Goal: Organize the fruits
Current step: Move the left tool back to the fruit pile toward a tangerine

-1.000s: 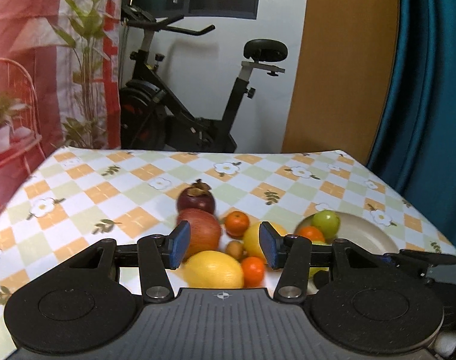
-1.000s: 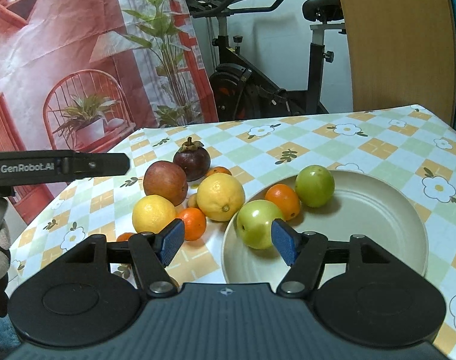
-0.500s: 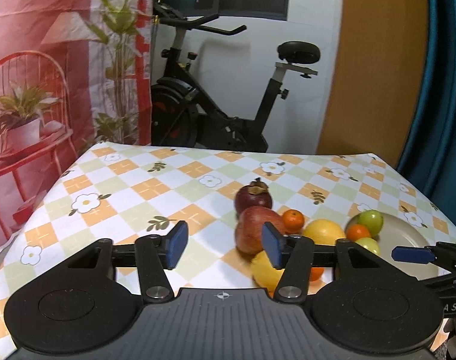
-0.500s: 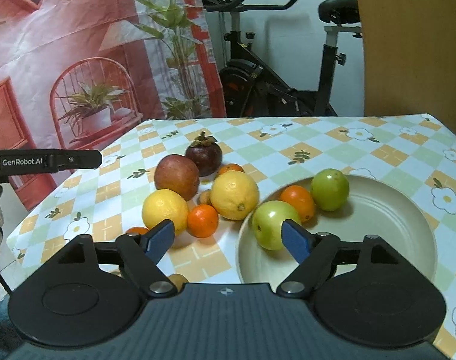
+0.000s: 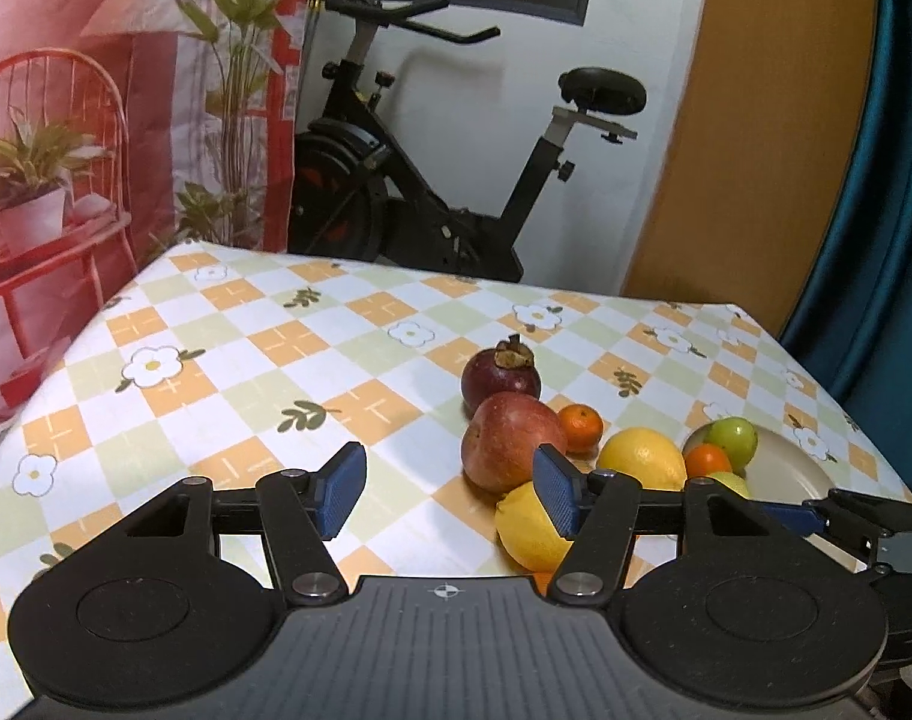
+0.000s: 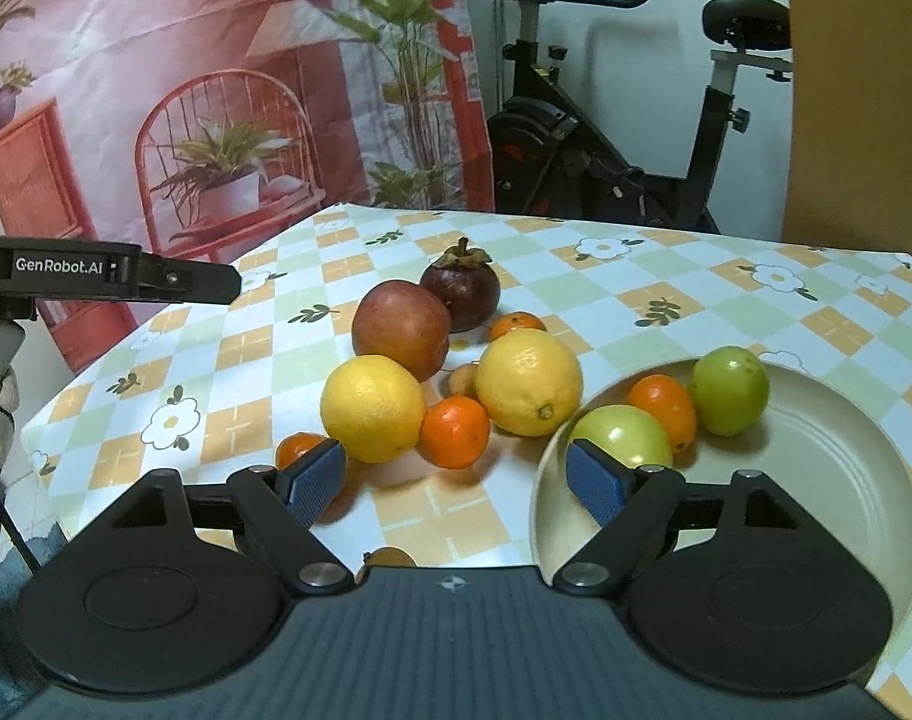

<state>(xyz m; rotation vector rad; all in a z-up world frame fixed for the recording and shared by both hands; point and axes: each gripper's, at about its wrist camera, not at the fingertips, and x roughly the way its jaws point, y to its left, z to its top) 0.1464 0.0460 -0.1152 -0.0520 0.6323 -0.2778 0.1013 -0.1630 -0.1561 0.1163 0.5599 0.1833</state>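
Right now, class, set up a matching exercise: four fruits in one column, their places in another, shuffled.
Things:
1. mangosteen
2. green fruit
3. red apple
4. small brown fruit

Places:
A. on the plate
B. farthest back on the cloth
C. between the two lemons
D. just in front of the mangosteen

Pairs: 1-B, 2-A, 3-D, 4-C

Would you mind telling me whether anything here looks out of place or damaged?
Nothing looks damaged or spilled. Only three fruits sit in the plate; the lemons, apple, mangosteen and small oranges lie clustered on the tablecloth beside it.
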